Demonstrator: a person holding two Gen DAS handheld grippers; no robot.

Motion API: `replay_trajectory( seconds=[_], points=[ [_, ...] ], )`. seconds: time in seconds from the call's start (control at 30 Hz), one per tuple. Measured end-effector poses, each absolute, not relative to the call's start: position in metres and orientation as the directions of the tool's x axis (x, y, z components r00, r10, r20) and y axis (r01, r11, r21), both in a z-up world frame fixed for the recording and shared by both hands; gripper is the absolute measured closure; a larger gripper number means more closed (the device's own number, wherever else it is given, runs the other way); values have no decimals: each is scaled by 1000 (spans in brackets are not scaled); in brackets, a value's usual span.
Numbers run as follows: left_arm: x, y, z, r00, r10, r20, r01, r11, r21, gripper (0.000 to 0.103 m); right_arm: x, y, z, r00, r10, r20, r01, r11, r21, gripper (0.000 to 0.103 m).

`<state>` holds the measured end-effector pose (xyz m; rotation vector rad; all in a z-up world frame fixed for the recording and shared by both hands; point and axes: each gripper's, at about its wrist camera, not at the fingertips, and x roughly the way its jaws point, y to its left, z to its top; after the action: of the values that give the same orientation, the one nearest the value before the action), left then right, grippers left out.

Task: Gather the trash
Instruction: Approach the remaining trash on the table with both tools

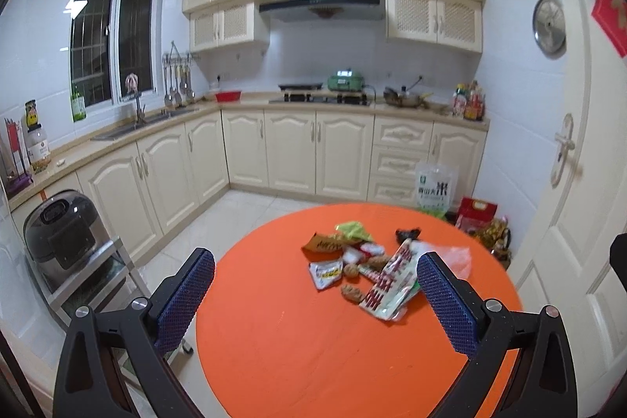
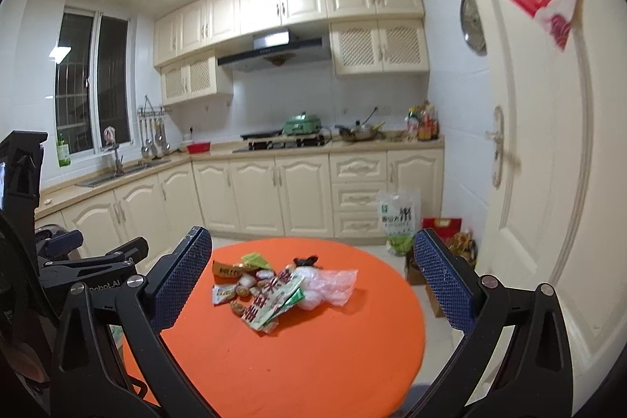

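Note:
A heap of trash (image 1: 368, 265) lies on the round orange table (image 1: 298, 351): snack wrappers, nut shells, a red-and-white wrapper (image 1: 392, 281) and a clear plastic bag (image 2: 333, 285). My left gripper (image 1: 315, 285) stands wide open over the table's near side, short of the heap, with nothing between its blue pads. From the right wrist view the same heap (image 2: 270, 288) lies ahead on the table (image 2: 313, 359). My right gripper (image 2: 313, 273) is open too and holds nothing. The left gripper's black body (image 2: 106, 261) shows at that view's left edge.
Cream kitchen cabinets (image 1: 290, 151) run along the back and left walls, with a sink and stove on the counter. A rice cooker (image 1: 58, 230) sits on a metal rack at left. A rice bag (image 1: 435, 189) and red boxes (image 1: 478, 212) stand on the floor by the white door (image 1: 568, 163).

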<state>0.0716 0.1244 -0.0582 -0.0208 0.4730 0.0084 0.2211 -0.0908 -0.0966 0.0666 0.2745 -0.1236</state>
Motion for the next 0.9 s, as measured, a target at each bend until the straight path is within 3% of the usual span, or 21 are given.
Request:
replay_trajectory(
  seconds=[0.5,0.9],
  points=[
    [220,155,-131,732,47,-680,-50,999,16,1,325,-68,-184,825,0,-566,62,994,90,0],
    [322,161,-174,637,43,-770,-58,998,8,1,393,-54,-251,691,15,-722,89,990,106,0]
  ],
)
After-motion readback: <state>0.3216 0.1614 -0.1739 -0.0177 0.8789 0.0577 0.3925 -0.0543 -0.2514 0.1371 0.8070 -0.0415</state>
